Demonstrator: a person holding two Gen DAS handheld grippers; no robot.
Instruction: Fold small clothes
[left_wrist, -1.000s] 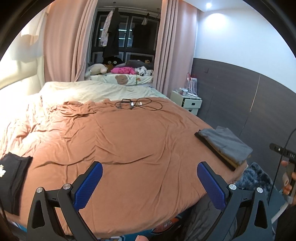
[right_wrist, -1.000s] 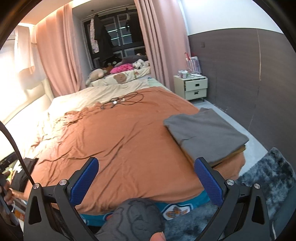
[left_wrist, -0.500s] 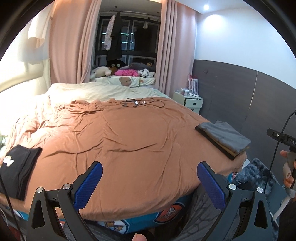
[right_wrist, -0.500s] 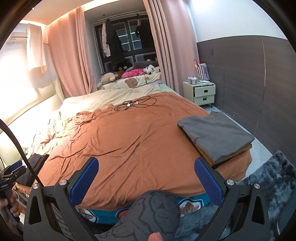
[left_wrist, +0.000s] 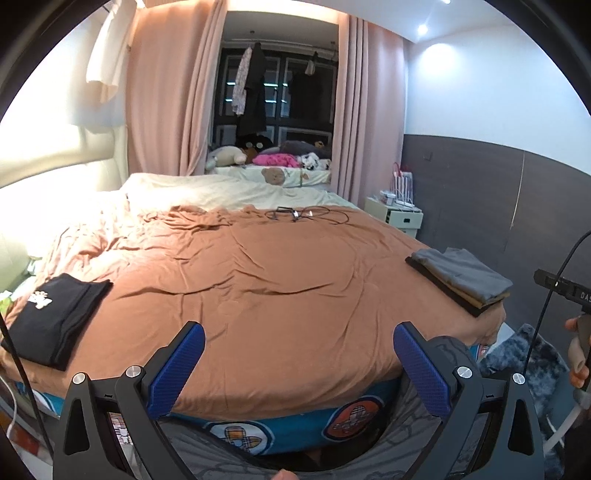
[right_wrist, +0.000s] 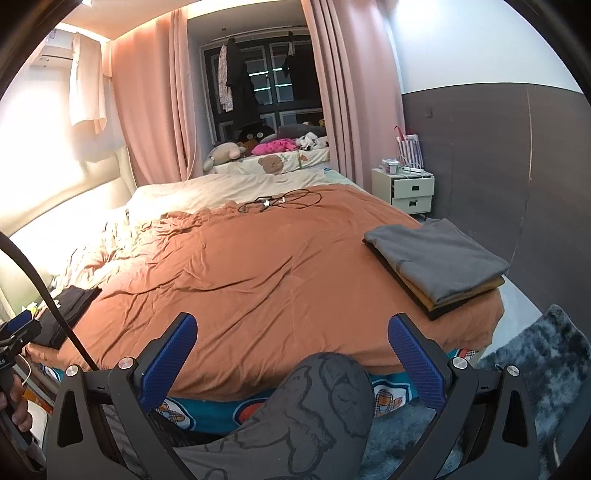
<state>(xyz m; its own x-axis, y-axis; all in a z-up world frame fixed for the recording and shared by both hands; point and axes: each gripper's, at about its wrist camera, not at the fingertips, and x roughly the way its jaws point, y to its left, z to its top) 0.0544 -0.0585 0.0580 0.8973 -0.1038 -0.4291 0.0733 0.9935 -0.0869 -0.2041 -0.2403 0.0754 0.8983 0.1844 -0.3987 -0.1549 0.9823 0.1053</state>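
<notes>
A folded stack of clothes (left_wrist: 461, 278) (right_wrist: 437, 264), grey on top with tan and black beneath, lies at the right edge of the brown bedspread (left_wrist: 258, 280) (right_wrist: 258, 266). A folded black garment (left_wrist: 51, 321) (right_wrist: 70, 308) with a white print rests at the left edge. My left gripper (left_wrist: 299, 363) is open and empty, held back from the foot of the bed. My right gripper (right_wrist: 291, 356) is open and empty too, above a knee (right_wrist: 325, 387) in grey patterned trousers.
Black cables (left_wrist: 303, 213) lie at the far middle of the bed. A white nightstand (right_wrist: 412, 190) stands by the dark wall on the right. A dark shaggy rug (right_wrist: 535, 369) covers the floor at lower right. Soft toys (left_wrist: 258, 157) sit on the far ledge.
Both grippers have pulled back and up from the bed, so more of the bed front and the black garment show. Both stay open and empty.
</notes>
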